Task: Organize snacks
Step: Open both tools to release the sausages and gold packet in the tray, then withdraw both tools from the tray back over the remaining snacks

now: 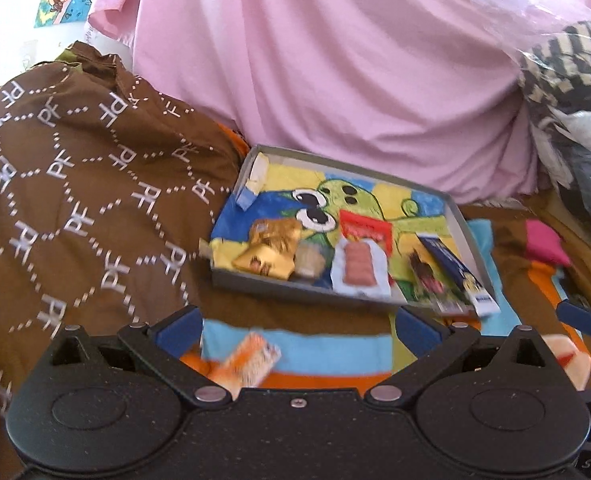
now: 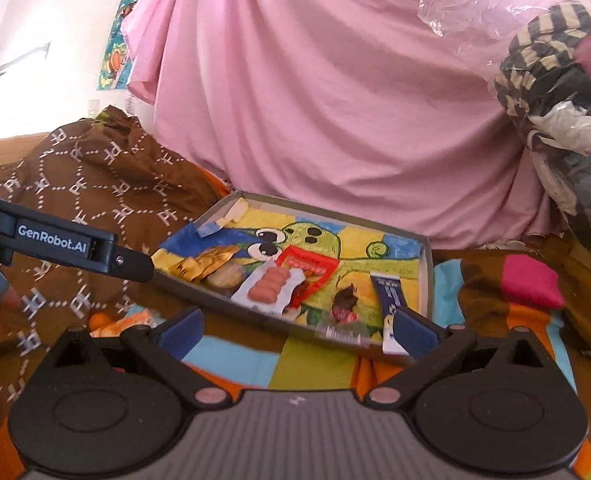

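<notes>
Left gripper [image 1: 299, 332] spread wide, gripping nothing, above an orange snack packet [image 1: 247, 364] on the striped blanket [image 1: 335, 350]. Right gripper [image 2: 299, 330] also spread, empty. At 12 o'clock of both, shallow tray [image 1: 471, 248] with gold packet [image 1: 269, 254], white wafer pack [image 1: 359, 268], red packet [image 1: 365, 232], blue bar [image 1: 455, 272].

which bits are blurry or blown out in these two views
Left wrist view: the orange snack packet between the open fingers is motion-smeared, and the tray contents are soft. Right wrist view: the wall at upper left is overexposed, and the tray's near edge is smeared. Both bend straight lines, fisheye style.
</notes>
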Tool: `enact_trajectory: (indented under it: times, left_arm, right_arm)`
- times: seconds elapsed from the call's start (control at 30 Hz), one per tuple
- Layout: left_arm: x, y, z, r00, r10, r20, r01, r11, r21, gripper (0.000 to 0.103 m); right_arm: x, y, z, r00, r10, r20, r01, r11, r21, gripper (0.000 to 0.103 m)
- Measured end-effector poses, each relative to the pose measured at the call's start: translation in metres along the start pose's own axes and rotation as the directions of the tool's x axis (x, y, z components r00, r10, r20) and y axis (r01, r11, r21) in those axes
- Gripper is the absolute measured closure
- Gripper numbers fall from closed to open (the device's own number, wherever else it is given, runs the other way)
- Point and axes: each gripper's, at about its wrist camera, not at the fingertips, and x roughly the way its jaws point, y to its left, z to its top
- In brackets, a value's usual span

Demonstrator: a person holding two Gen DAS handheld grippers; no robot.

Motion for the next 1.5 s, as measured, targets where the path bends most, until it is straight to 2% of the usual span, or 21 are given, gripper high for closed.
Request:
enact_trajectory:
  times: [0.17, 0.43, 0.93, 1.07, 1.37, 1.5]
  left_arm:
    - [-0.027, 0.0, -0.021, 1.0, 0.009, -0.004, -0.008, 1.0, 0.006, 0.001]
    - [-0.047, 0.0, -0.058, 0.998, 0.03, -0.057, -0.027, 0.999, 0.047, 0.001]
    - [-0.058, 0.008, -0.123, 0.972, 0.025, -0.234, 0.01, 0.989, 0.147, 0.001]
    - [-0.057, 0.009, -0.128, 0.965, 0.028, -0.26, 0.013, 0.988, 0.157, 0.001]
    - [-0.054, 0.007, -0.124, 0.962, 0.04, -0.269, 0.014, 0.98, 0.197, 0.001]
    - [-0.049, 0.009, -0.119, 0.961, 0.01, -0.278, 0.051, 0.976, 0.212, 0.001]
  right_arm:
    - [-0.027, 0.003, -0.017, 1.0, -0.003, -0.019, 0.003, 1.0, 0.006, 0.0]
    - [-0.057, 0.003, -0.048, 0.995, -0.011, -0.095, 0.013, 1.0, 0.027, 0.0]
    - [-0.07, 0.006, -0.096, 0.958, 0.041, -0.283, -0.022, 0.997, 0.071, 0.0]
    - [-0.067, 0.005, -0.099, 0.954, 0.041, -0.298, -0.017, 0.997, 0.08, 0.0]
    - [-0.058, 0.0, -0.1, 0.954, 0.043, -0.296, -0.016, 0.996, 0.091, 0.0]
    - [-0.05, -0.005, -0.1, 0.958, 0.039, -0.283, -0.012, 0.995, 0.096, 0.0]
